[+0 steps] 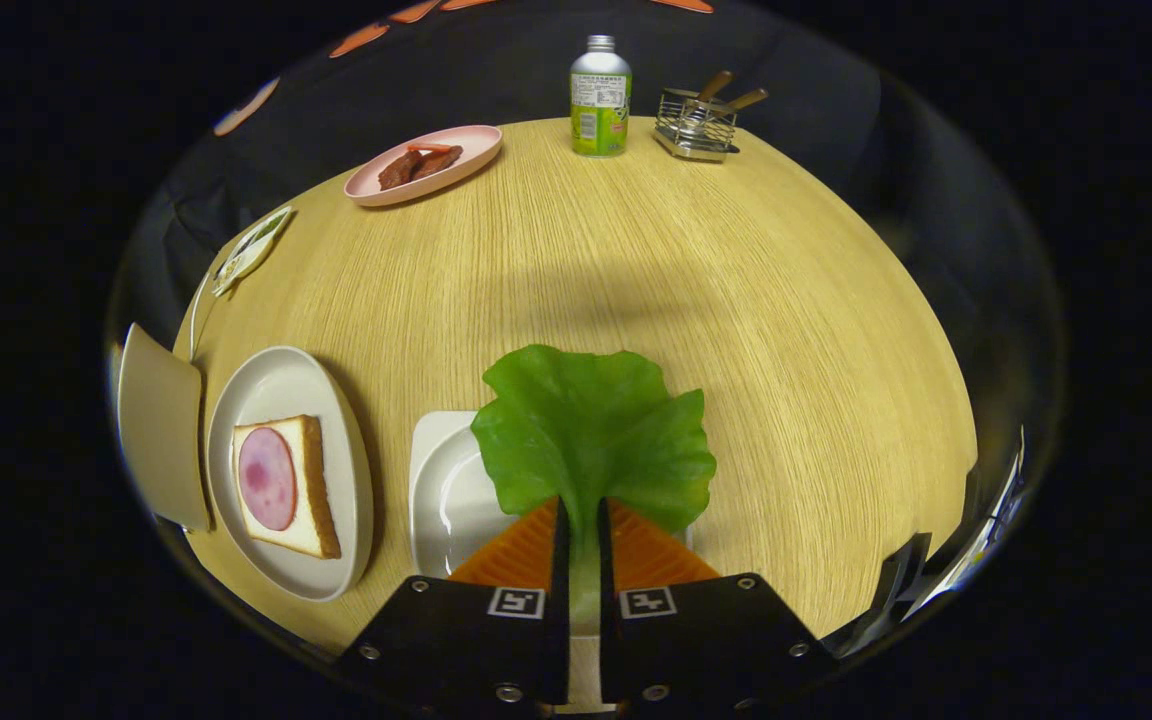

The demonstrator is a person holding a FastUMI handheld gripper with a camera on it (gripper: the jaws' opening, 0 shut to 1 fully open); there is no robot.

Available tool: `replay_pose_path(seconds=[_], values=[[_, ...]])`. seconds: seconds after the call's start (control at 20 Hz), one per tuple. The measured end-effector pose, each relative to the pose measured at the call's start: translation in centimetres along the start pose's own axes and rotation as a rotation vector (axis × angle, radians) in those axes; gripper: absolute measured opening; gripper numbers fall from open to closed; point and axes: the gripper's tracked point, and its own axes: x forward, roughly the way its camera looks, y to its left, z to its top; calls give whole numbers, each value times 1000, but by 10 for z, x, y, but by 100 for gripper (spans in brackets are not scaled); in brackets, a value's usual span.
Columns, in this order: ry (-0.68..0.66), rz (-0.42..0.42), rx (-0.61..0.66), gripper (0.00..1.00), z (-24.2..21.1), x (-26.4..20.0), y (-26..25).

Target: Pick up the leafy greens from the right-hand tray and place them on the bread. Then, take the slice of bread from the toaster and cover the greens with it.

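Note:
My gripper (584,520) is shut on the pale stem of a green lettuce leaf (591,430), which fans out just ahead of the fingers. The leaf hangs over a white square tray (441,490) that lies under and left of the fingers. Farther left, a round white plate (281,385) carries a slice of bread (311,490) with a pink round of ham (267,478) on top. A beige box-like object (161,425), maybe the toaster, stands left of that plate, cut off at its side.
Across the wooden table (736,300) sit a pink plate (456,160) with brown meat pieces, a green-labelled bottle (600,98) and a wire holder (696,125) with wooden-handled utensils. A small packet (251,250) lies near the table's left edge.

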Motion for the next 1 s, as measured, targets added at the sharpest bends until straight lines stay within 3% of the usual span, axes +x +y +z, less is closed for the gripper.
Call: replay_pose_path(seconds=[0.05,0.15,0.35,0.65,1.0], values=[[-2,5,-4,6,0,0,2],[6,28,15,3,0,-2,4],[-37,66,39,2,8,-20,14],[-86,190,40,2,30,-55,56],[-89,303,-98,3,36,-67,111]])
